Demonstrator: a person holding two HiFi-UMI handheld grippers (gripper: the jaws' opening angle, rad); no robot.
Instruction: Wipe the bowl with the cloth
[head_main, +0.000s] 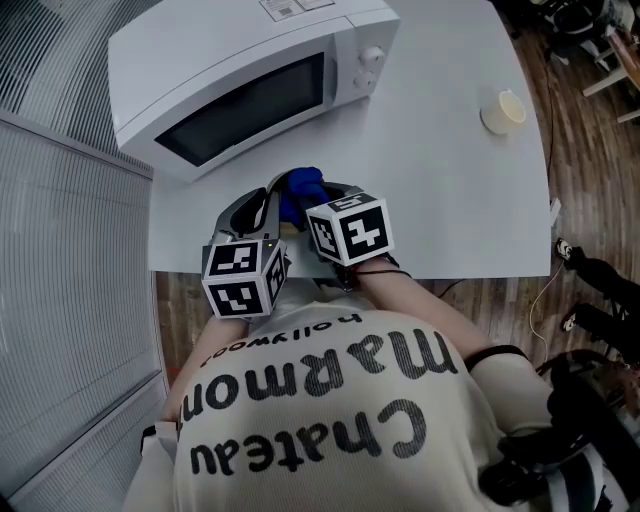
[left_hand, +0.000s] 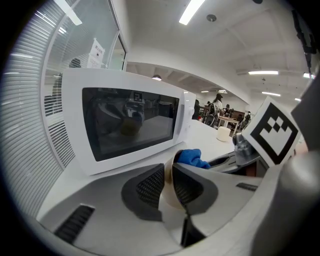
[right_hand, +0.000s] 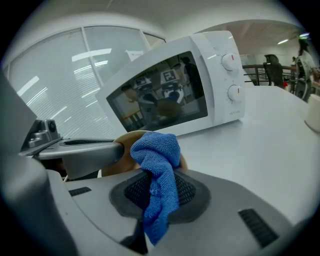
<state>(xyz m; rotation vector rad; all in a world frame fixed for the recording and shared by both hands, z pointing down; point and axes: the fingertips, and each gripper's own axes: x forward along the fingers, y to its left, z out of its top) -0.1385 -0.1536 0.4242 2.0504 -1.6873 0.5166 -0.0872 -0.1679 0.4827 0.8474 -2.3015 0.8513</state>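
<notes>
Two tools: the left tool (left_hand: 169, 186) pinches the wall of a tan, round, thin-walled bowl (left_hand: 167, 200), one ribbed pad inside and one outside. The right tool (right_hand: 159, 197) is pressed together on a blue microfibre cloth (right_hand: 155, 150).
Place of the bowl: it is at the near edge of the white table (head_main: 450, 200), just in front of the white microwave oven (head_main: 240, 70). The tools hide most of it, so I cannot tell if its foot rests on the table.
Place of the cloth: a bunched wad stands out in front of the right tool and lies at the bowl's rim, and a loose tail hangs behind the pads.
How the bowl will handle: it seems light and stiff, with a smooth surface, so I think it can turn or slip under the rubbing. The best hold is deep on the rim, as it is now.
How the cloth will handle: it is soft, limp and very light. It is best held by the bunched middle, with the wad left free for wiping.
Count: one bowl, one cloth, one microwave oven, and one small cream cup (head_main: 503, 112) well apart at the far right.
</notes>
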